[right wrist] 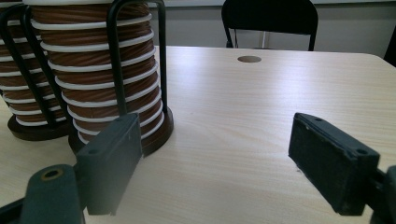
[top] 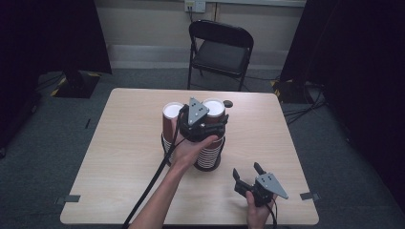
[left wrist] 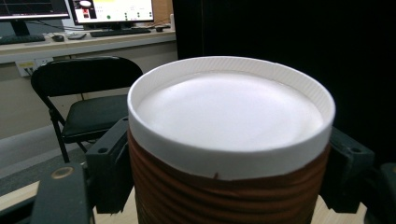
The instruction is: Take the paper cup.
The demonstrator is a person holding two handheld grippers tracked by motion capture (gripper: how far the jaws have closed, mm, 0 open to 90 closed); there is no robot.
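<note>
Two stacks of brown ribbed paper cups with white rims stand in black wire holders mid-table: a left stack (top: 171,114) and a right stack (top: 210,155). My left gripper (top: 211,126) reaches over the right stack, shut on its top cup (left wrist: 231,121). That cup sits mouth up with a jaw pad (left wrist: 109,168) pressed on each side. My right gripper (top: 246,169) rests near the table's front right, open with nothing between its fingers. In the right gripper view, the right gripper (right wrist: 224,158) looks at the right stack (right wrist: 100,70) from low on the table, with the left stack (right wrist: 18,93) behind it.
The light wooden table (top: 129,157) has a small round hole (top: 228,103) near its far edge. A black folding chair (top: 219,50) stands beyond the table. Dark curtains hang on both sides. Bare tabletop lies left of the stacks and between the stacks and my right gripper.
</note>
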